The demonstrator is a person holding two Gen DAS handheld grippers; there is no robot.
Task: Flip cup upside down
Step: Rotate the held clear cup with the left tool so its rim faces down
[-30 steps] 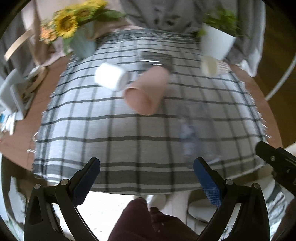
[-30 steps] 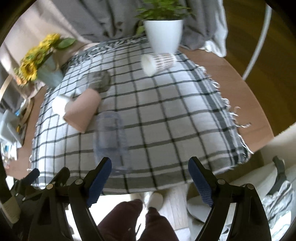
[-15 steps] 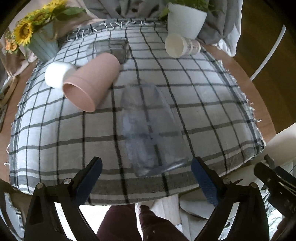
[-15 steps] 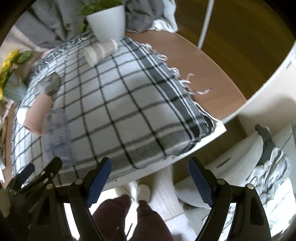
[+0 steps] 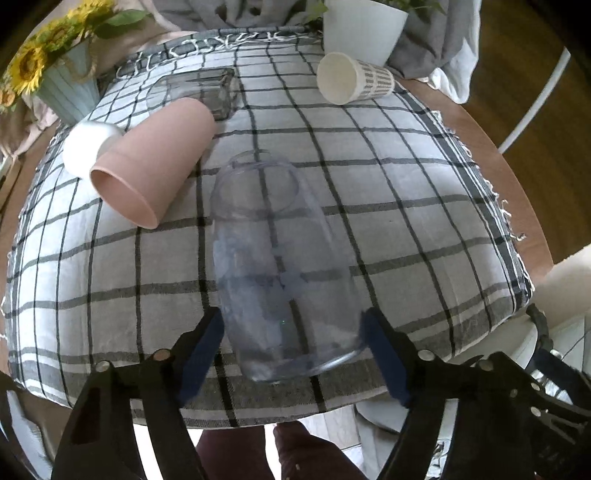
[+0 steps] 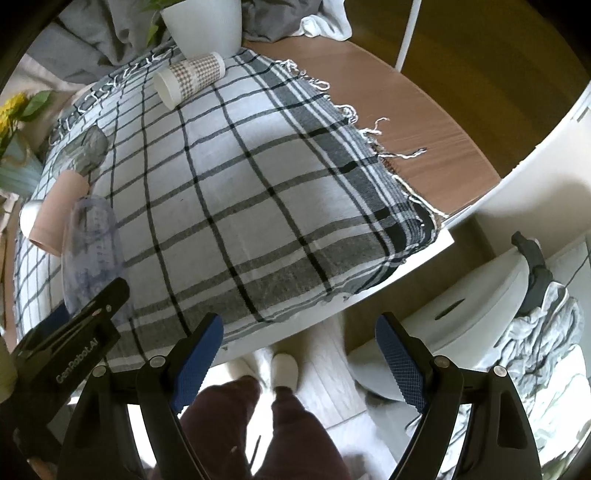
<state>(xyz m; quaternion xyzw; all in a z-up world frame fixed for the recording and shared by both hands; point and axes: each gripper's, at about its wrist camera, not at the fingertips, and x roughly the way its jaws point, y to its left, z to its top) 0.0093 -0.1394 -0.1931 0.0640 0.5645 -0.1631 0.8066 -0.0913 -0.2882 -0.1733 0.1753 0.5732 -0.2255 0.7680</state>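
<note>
A clear plastic cup (image 5: pixel 280 266) lies on its side on the checked cloth (image 5: pixel 406 221), one end toward me. My left gripper (image 5: pixel 291 339) is open, with its blue pads on either side of the cup's near end; whether they touch it I cannot tell. The cup also shows at the left in the right wrist view (image 6: pixel 88 254), with the left gripper at its near end. My right gripper (image 6: pixel 299 350) is open and empty, off the table's front edge above the floor.
A pink cup (image 5: pixel 151 170), a white cup (image 5: pixel 88 147), a grey glass (image 5: pixel 199 92) and a patterned paper cup (image 5: pixel 351 83) lie on their sides. A white plant pot (image 5: pixel 362 29) and a sunflower vase (image 5: pixel 59 88) stand at the back. A white stool (image 6: pixel 461 325) is below right.
My left gripper has moved forward, so its pads now flank the clear cup's near end, and they stand closer together. My right gripper has swung right, off the table edge.
</note>
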